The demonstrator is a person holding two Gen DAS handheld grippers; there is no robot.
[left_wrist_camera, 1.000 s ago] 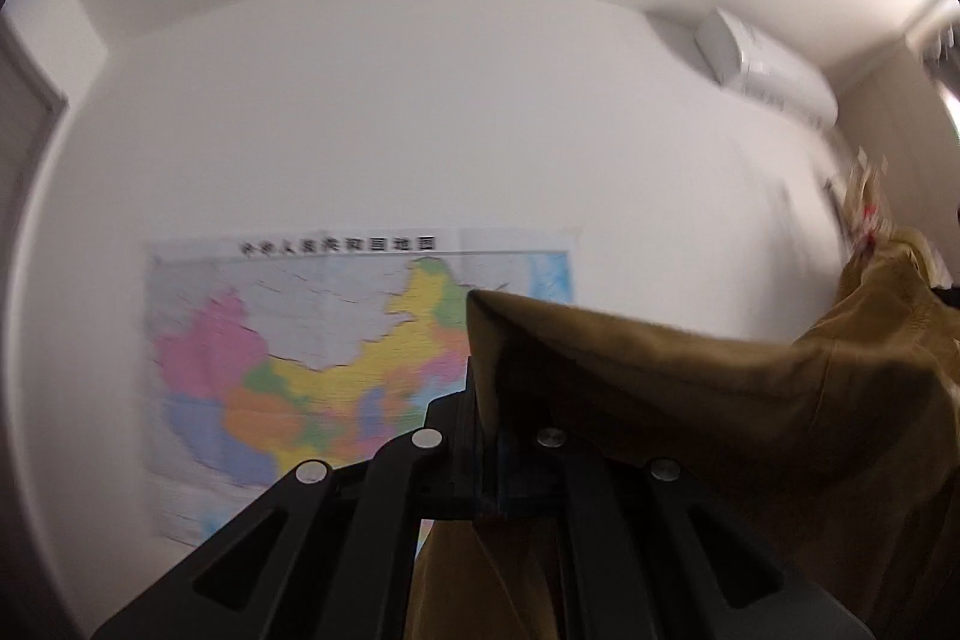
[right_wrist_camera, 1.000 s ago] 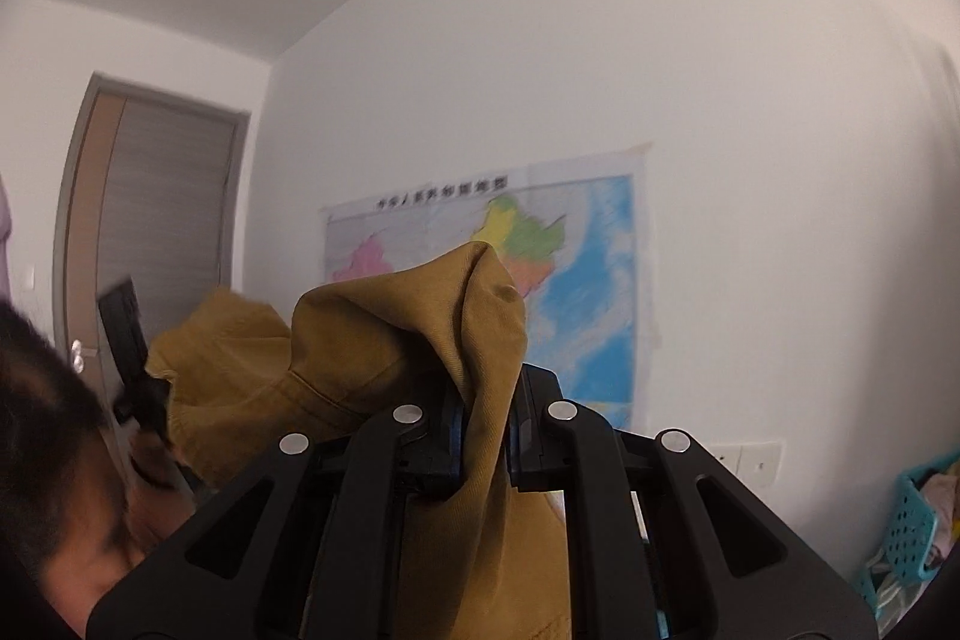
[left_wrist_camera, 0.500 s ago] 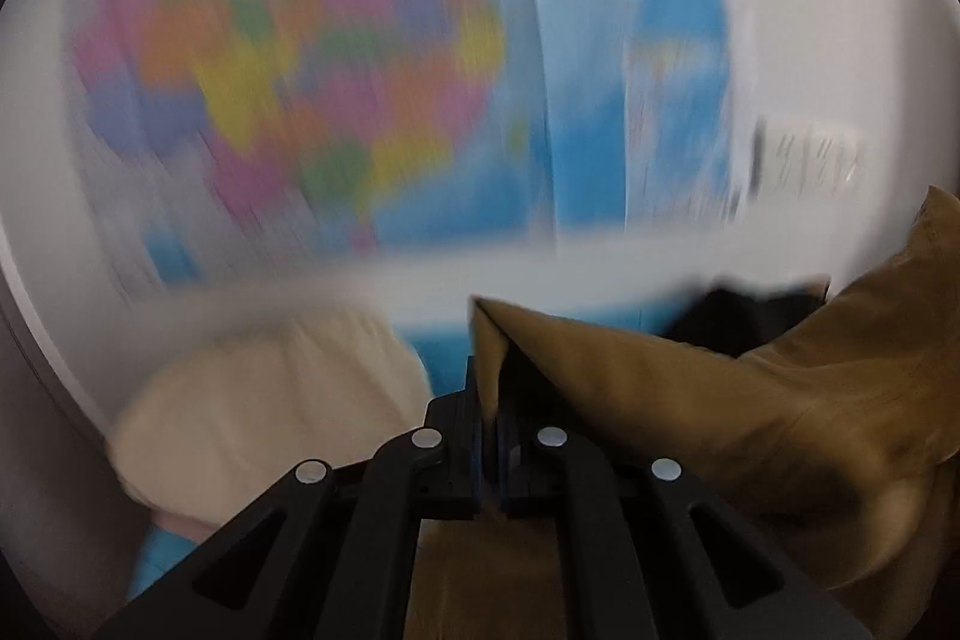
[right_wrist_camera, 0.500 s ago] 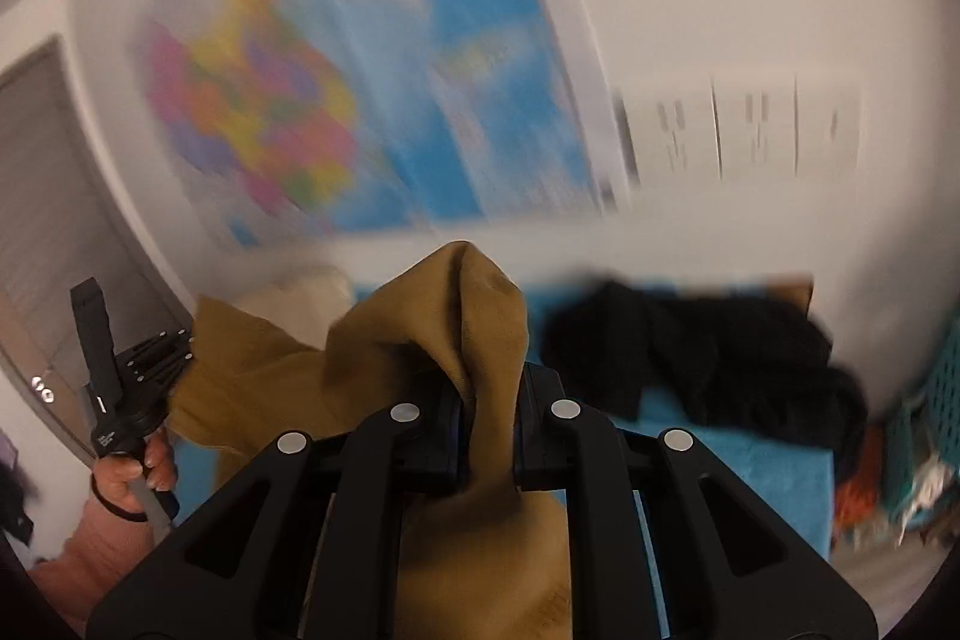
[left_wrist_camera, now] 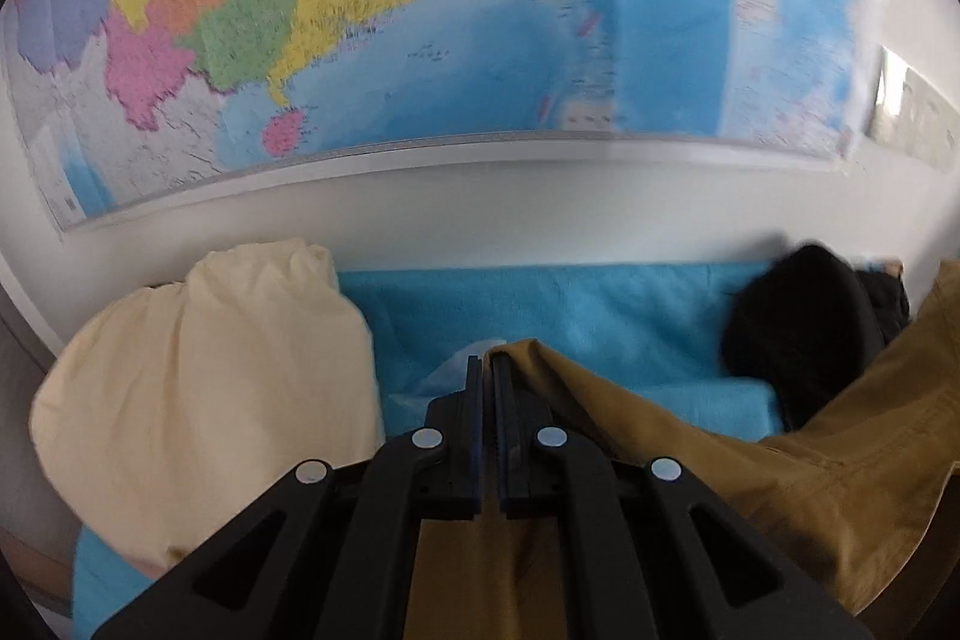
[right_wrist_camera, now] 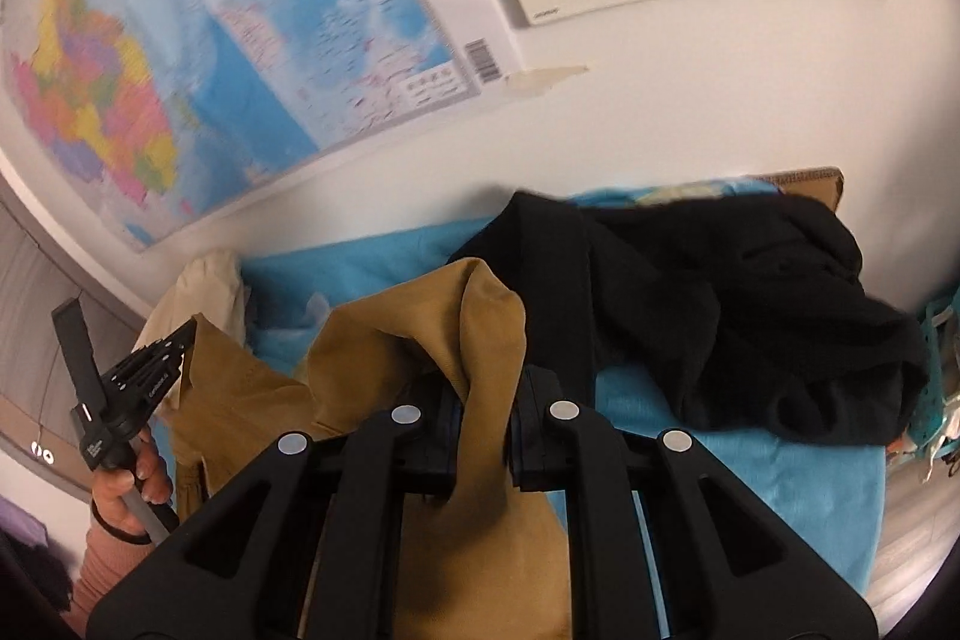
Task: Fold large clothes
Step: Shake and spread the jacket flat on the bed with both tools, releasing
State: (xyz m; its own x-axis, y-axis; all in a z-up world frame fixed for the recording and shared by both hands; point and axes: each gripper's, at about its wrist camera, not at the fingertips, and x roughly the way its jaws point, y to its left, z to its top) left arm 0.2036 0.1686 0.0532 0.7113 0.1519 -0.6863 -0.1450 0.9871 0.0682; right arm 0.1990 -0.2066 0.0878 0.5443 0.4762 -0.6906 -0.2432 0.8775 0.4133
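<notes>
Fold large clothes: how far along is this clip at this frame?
Early. Done: nothing looks folded. In hand: the left gripper and right gripper are each shut on an edge of the mustard garment, which hangs bunched between them over the blue bed cover. Left: lay it flat and fold it; the black garment lies crumpled beyond, the cream pillow beside.

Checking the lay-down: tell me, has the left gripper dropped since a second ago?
Yes. The left gripper, shut on the brown garment, has dropped: the wall map now sits above it.

Even indoor light, motion-blurred wall map (left_wrist_camera: 420,10), fisheye-bent dark edges.
</notes>
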